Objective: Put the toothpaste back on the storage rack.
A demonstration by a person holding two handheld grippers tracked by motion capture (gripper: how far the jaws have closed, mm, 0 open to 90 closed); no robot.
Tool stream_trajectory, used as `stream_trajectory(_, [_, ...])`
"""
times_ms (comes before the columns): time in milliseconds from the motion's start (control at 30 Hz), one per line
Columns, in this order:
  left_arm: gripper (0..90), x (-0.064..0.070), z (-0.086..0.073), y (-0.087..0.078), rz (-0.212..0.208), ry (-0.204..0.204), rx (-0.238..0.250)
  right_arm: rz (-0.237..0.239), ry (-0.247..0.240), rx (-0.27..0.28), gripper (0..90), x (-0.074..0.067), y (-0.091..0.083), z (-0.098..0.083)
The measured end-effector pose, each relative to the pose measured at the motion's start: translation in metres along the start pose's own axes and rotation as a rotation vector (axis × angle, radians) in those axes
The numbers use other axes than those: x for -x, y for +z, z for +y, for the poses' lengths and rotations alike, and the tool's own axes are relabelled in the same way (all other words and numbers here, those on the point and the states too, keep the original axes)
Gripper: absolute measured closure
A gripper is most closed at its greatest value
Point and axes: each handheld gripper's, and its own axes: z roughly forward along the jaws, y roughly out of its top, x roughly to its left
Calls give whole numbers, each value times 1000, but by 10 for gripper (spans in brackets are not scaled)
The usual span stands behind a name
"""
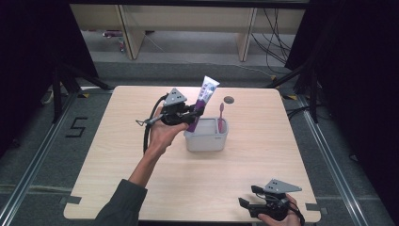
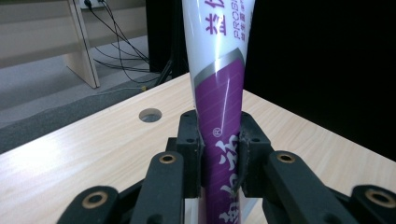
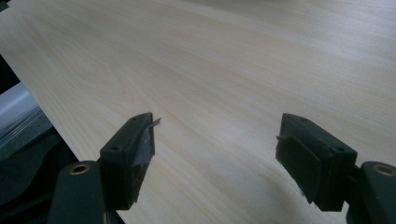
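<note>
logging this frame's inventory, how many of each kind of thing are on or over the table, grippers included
handheld grippers: 2 (left gripper, right gripper)
toothpaste tube: 1, purple and white, clamped in the left gripper
toothbrush: 1, pink, standing in the holder
holder: 1, pale grey, rectangular
total: 5

A pale wood-grain counter [image 1: 117, 155] is seen, with a small round hole [image 1: 229, 100] set near its far edge. A translucent grey rectangular holder [image 1: 207, 140] is stood directly on it, near the middle, somewhat toward the far side.
</note>
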Motion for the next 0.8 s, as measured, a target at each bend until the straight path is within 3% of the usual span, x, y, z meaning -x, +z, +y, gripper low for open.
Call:
stream_trajectory(433, [742, 0, 8, 26, 29, -20, 39, 17, 4, -4, 283, -1, 1, 0])
stream_trajectory(500, [741, 0, 7, 29, 33, -21, 47, 27, 31, -10, 283, -3, 1, 0])
stream_trajectory(533, [741, 0, 6, 31, 29, -27, 44, 20, 7, -3, 282, -1, 1, 0])
stream_trajectory(600, [741, 0, 4, 36, 29, -19, 43, 18, 4, -3, 282, -1, 1, 0])
stream_trajectory(667, [741, -1, 2, 41, 40, -20, 37, 27, 31, -9, 283, -4, 1, 0])
stream_trajectory(800, [740, -1, -2, 49, 32, -30, 48, 29, 21, -9, 282, -3, 2, 0])
